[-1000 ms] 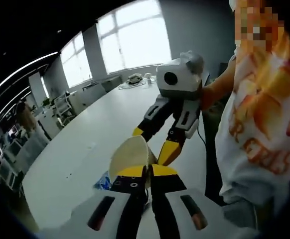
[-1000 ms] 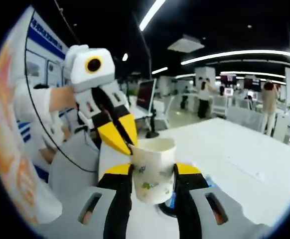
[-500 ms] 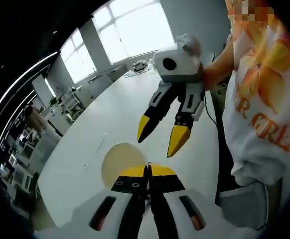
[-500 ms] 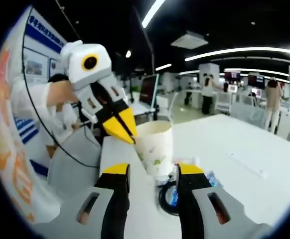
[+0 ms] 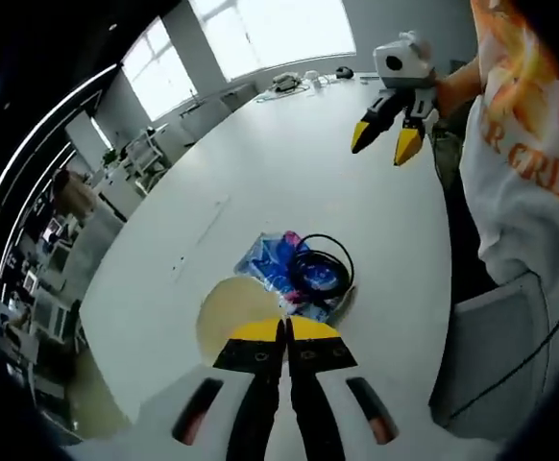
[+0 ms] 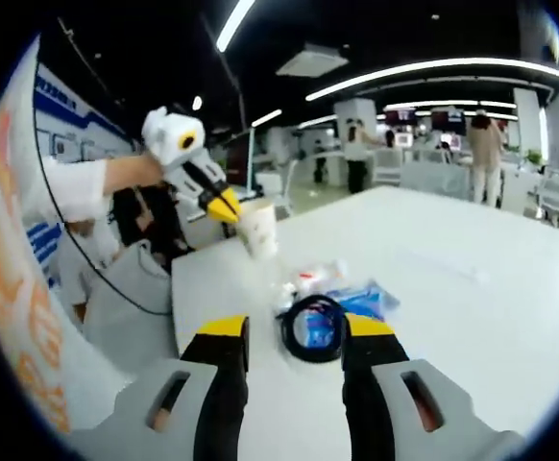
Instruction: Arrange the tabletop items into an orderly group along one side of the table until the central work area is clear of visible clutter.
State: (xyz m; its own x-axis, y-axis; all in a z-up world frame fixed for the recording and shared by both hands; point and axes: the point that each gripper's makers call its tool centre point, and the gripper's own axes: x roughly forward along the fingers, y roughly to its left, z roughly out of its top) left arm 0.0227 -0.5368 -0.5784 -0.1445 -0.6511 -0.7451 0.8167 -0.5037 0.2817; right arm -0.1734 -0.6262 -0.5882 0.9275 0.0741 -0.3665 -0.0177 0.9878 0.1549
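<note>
A cream paper cup [image 5: 233, 314] hangs over the white table [image 5: 260, 163], my left gripper [image 5: 284, 328] shut on its rim. In the right gripper view the same cup [image 6: 258, 229] is held up in the air by the left gripper [image 6: 228, 206], well beyond my right gripper [image 6: 296, 331], which is open with nothing between its fingers. On the table lie a black cable coil [image 6: 308, 327] on a blue packet [image 6: 368, 298] and a white crumpled wrapper [image 6: 314, 279]. From the left gripper view, coil [image 5: 318, 269] and packet [image 5: 270, 257] sit just past the cup, and the right gripper [image 5: 385, 142] hovers far off.
A person in a white and orange shirt [image 5: 534, 163] stands at the table's right edge beside a grey chair [image 5: 496, 346]. Several small items [image 5: 294, 82] sit at the table's far end. The wide bare tabletop [image 6: 472, 279] stretches beyond the packet.
My right gripper opened, let go of the cup and drew back. The left gripper kept the cup by its rim, and the two grippers are now far apart.
</note>
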